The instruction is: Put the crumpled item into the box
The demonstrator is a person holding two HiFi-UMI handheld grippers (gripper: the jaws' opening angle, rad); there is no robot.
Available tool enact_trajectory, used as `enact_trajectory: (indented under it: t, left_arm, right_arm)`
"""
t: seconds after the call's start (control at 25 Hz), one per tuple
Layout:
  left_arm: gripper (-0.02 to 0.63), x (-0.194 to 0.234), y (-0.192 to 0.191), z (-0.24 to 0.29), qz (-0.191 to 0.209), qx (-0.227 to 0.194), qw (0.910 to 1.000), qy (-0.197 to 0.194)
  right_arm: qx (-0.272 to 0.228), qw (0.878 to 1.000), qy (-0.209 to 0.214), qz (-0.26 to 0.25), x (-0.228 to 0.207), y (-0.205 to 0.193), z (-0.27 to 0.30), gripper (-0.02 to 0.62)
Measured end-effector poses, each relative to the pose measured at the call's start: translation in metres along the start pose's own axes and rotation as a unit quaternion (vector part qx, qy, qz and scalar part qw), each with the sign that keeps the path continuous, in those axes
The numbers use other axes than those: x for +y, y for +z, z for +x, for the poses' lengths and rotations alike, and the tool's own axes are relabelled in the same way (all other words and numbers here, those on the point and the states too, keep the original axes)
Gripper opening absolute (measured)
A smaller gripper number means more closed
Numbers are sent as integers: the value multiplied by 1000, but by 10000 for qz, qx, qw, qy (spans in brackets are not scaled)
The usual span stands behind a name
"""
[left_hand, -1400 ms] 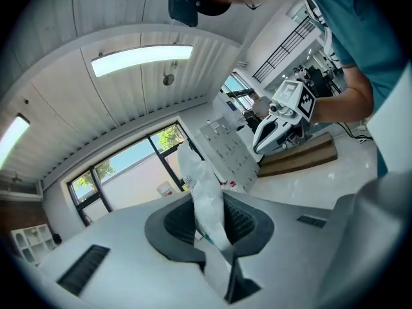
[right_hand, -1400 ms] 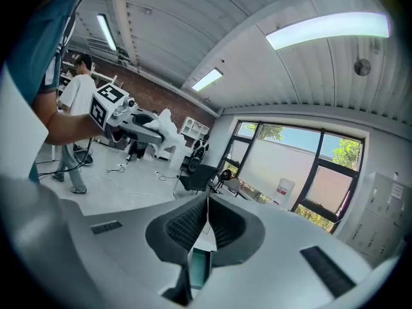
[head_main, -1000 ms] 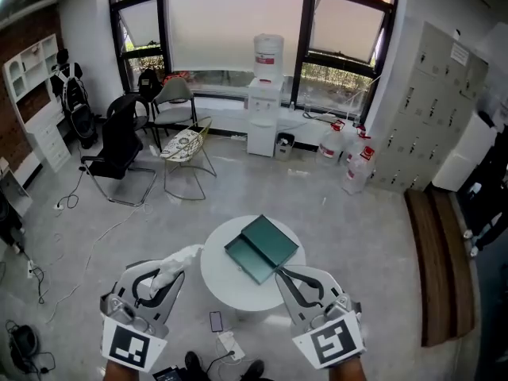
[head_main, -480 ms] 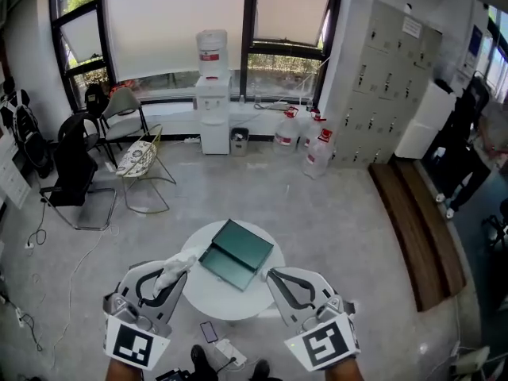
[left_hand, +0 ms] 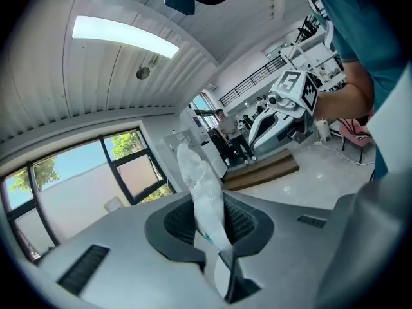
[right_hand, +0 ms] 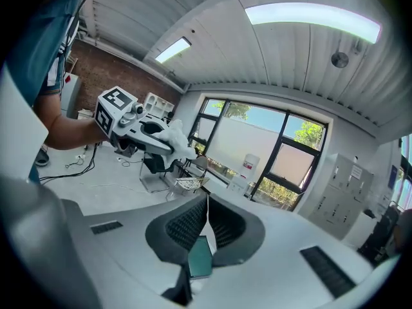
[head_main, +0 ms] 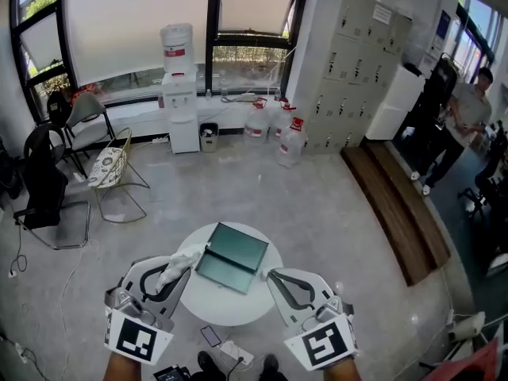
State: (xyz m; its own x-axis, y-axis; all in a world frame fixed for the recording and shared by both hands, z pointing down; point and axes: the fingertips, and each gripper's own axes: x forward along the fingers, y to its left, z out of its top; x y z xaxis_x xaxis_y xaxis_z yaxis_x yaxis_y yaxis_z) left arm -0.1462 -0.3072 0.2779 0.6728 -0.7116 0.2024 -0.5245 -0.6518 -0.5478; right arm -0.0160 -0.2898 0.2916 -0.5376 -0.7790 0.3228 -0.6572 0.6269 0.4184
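Observation:
An open dark green box [head_main: 230,258] lies on the small round white table [head_main: 230,306] in the head view. My left gripper [head_main: 184,263] is at the table's left edge, shut on the white crumpled item [head_main: 175,272], just left of the box. In the left gripper view the crumpled item [left_hand: 196,172] stands up between the jaws. My right gripper [head_main: 271,275] hovers at the table's right edge beside the box, jaws shut with nothing in them. The right gripper view looks past its closed jaws to the green box [right_hand: 201,257] and across to the crumpled item [right_hand: 175,136].
On the floor by the table's near side lie a phone [head_main: 209,336] and some papers. Chairs [head_main: 107,169] stand at the left, a water dispenser [head_main: 179,94] and bottles by the windows, lockers [head_main: 349,70] and a wooden bench [head_main: 397,213] at the right. A person [head_main: 460,117] stands far right.
The head view has swung to the right, so the table and box sit further left in the picture and a person has come into sight. Both grippers keep their places and grips.

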Motion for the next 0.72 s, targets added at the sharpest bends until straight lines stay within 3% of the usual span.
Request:
enact_trajectory:
  t: [0.36,0.72]
  left_arm:
    - [75,31,-64,18,-186,148,9994,-266]
    - [75,6,-138,92,-628,763,9944,-375]
  right_arm:
    - [289,9996,-18,10,4,-3,58,38]
    - [414,9978,495,136,-20,-72,114,38]
